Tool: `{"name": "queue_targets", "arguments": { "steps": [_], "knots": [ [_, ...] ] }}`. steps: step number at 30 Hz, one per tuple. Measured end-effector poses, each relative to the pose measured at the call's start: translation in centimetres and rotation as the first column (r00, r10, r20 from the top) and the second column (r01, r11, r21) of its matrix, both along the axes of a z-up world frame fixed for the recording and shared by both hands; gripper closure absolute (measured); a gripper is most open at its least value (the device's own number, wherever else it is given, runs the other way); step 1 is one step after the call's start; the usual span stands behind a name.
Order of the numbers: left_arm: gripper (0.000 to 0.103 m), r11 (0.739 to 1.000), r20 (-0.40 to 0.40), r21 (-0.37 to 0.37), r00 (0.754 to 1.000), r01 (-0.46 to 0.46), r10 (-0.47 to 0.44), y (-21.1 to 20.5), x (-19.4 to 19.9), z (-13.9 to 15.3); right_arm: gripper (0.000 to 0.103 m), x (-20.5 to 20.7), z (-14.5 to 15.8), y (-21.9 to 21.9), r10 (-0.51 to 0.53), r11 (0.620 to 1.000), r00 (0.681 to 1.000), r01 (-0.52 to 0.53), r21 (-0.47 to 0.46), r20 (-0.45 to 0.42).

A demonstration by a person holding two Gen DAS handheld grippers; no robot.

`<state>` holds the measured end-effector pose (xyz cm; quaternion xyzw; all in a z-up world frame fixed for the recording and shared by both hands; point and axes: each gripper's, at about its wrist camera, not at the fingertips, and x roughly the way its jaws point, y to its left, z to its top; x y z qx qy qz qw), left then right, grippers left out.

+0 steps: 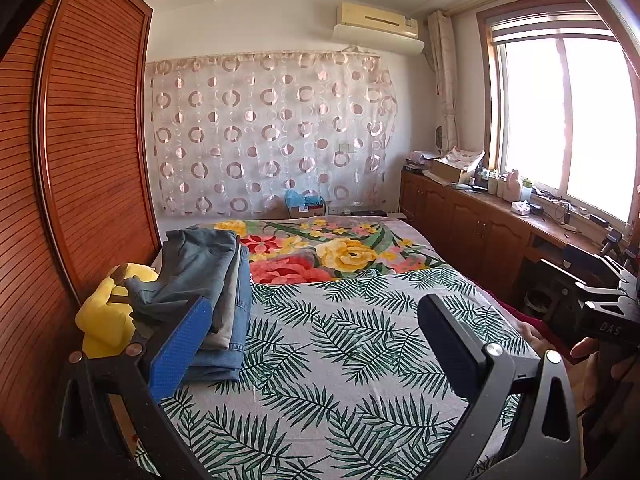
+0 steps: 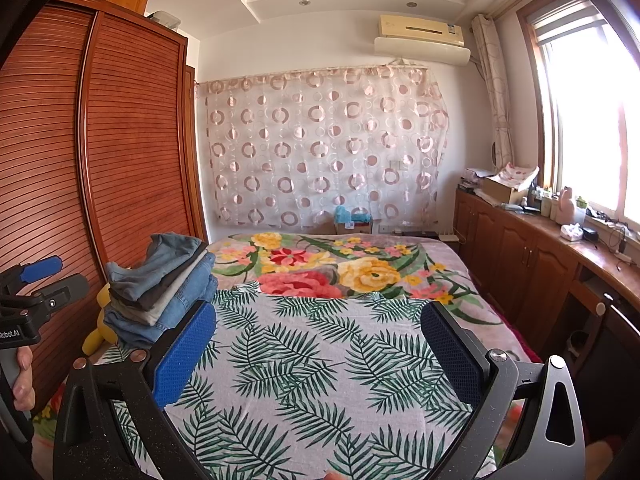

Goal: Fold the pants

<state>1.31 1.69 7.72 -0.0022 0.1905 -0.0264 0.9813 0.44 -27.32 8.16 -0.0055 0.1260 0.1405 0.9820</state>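
Both grippers are hovering over the bed w/ nothing in them. The left gripper (image 1: 320, 344) is sitting w/ jaws spread wide; the right gripper (image 2: 320, 354) is likewise released, only the leaf-print sheet (image 2: 304, 364) showing between its blue pads (image 2: 186, 354).

The pants are lying in a folded stack (image 1: 212, 304) at the bed's left side, next to the wardrobe (image 1: 88, 152). Jeans and a grey pair are piled unevenly, the top pair (image 1: 200, 268) slumping toward a yellow plush toy (image 1: 106, 316) wedged between stack and wardrobe. No loose pair is showing on the open sheet, so either the job is about done or the next pair is lying out of frame; can't tell from these views.

Risks:
- Stack is leaning. Any nudge from the left gripper, whose left pad (image 1: 176, 348) is sitting just beside it, could be tipping the top pair off toward the wardrobe gap.
- Stack seems to be sitting near the bed's left edge, though the pad is hiding that edge, so a sideways push may be sending it to the floor.
- Adding another pair on that rumpled top could be making the lean worse.

Room: the mid and right part of the sheet is lying bare and flat, w/ the floral blanket (image 2: 320, 272) beyond. The wooden cabinet (image 2: 540, 264) is standing well apart on the right, the wardrobe crowding the left.
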Motion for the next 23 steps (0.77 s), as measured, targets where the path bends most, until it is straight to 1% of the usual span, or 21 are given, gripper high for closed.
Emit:
{"name": "queue_targets", "arguments": {
  "steps": [23],
  "knots": [
    [0.0,1.0,0.0,-0.001,1.0,0.0,0.0,0.01,-0.03,-0.05,0.001,-0.06,-0.07,0.33,-0.002,1.0,1.0,0.002,0.0,-0.004]
  ]
}}
